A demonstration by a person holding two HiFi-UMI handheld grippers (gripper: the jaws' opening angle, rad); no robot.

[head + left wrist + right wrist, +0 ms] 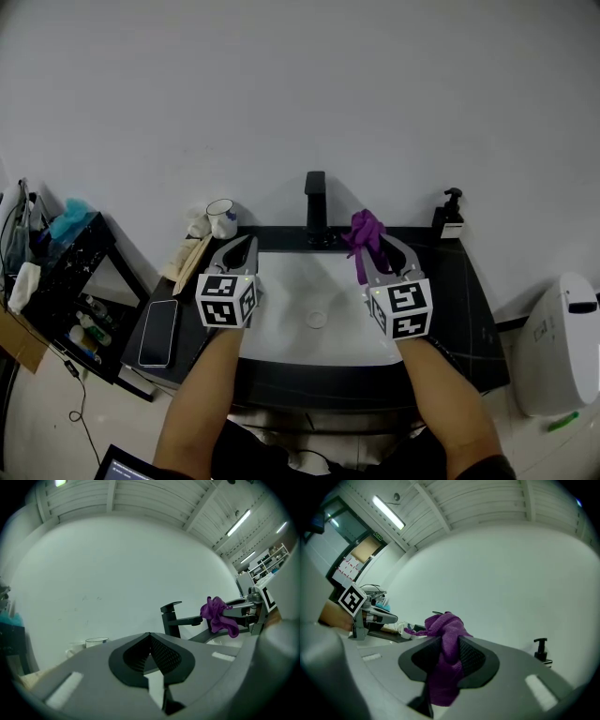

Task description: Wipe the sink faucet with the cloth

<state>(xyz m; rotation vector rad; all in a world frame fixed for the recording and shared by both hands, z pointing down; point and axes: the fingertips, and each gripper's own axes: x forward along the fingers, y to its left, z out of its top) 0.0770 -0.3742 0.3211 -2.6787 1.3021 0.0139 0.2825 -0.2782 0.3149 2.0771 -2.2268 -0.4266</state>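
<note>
A purple cloth (pixel 364 234) is shown pinched between the jaws of the right gripper (pixel 375 247), which is held above the back right part of a white sink (pixel 281 314), just to the right of a black faucet (pixel 315 202). In the head view a narrow gap is seen between cloth and faucet, and no contact can be made out. In the right gripper view the cloth (pixel 443 639) is seen bunched above the tips of the right gripper (pixel 449 645) and hanging down between the ribbed pads, which are pressed against it from both sides. The left gripper (pixel 244 242) is held over the back left corner of the sink, level with its partner and well apart from it; its jaws are seen in the left gripper view to be pressed together at the tips, with nothing between them (pixel 150 635). From that view the faucet (pixel 171 618) is seen upright against a pale wall, its spout pointing toward the cloth (pixel 216 616). A dark countertop (pixel 464 309) is set around the sink. On it, a white mug (pixel 222 217) is placed left of the faucet, a black soap dispenser (pixel 452 214) stands at the right rear, and a phone (pixel 158 332) lies flat at the left edge.
</note>
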